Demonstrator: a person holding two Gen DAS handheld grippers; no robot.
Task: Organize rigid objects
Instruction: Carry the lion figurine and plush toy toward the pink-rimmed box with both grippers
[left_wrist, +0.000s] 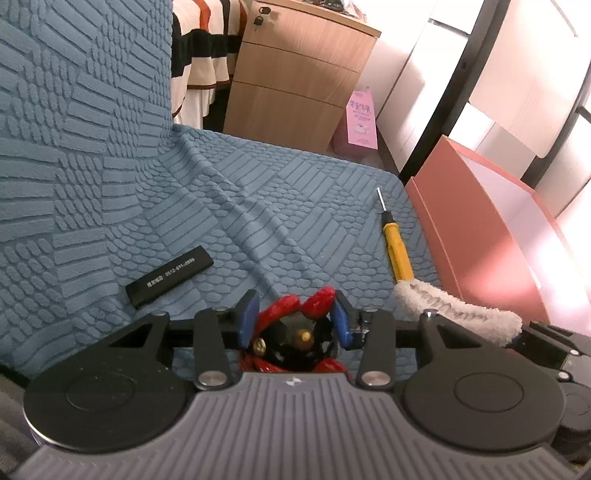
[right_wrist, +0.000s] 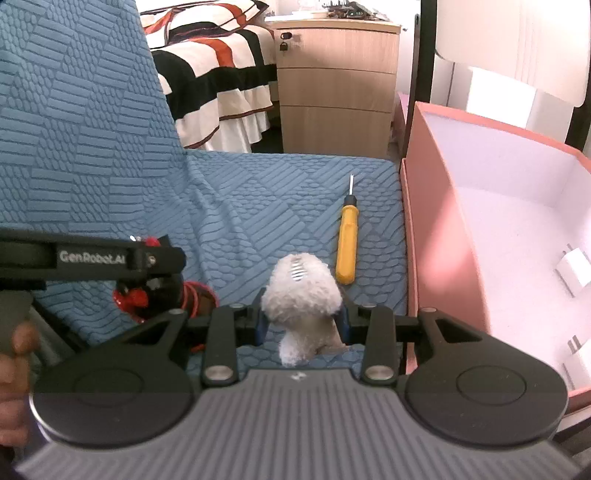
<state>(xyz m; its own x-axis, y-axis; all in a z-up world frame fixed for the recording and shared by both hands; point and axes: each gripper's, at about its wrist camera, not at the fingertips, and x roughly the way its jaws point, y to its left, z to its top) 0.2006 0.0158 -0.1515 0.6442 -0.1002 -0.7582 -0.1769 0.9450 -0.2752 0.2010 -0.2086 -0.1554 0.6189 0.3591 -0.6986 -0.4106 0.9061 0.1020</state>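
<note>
Red-and-black glossy figurine (left_wrist: 291, 332) sits on blue textured sofa cover (left_wrist: 258, 206), left gripper (left_wrist: 297, 319) pads clamped on it; right gripper (right_wrist: 303, 323) squeezes fluffy white plush (right_wrist: 301, 286) (pink box (right_wrist: 436, 229) alongside).

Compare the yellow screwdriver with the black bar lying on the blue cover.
The yellow screwdriver has a rounded handle and a thin metal shaft; the black bar is flat, rectangular and printed with white text. The screwdriver lies near the pink box, the bar far to its left. Both lie flat and ungripped on the cover.
</note>
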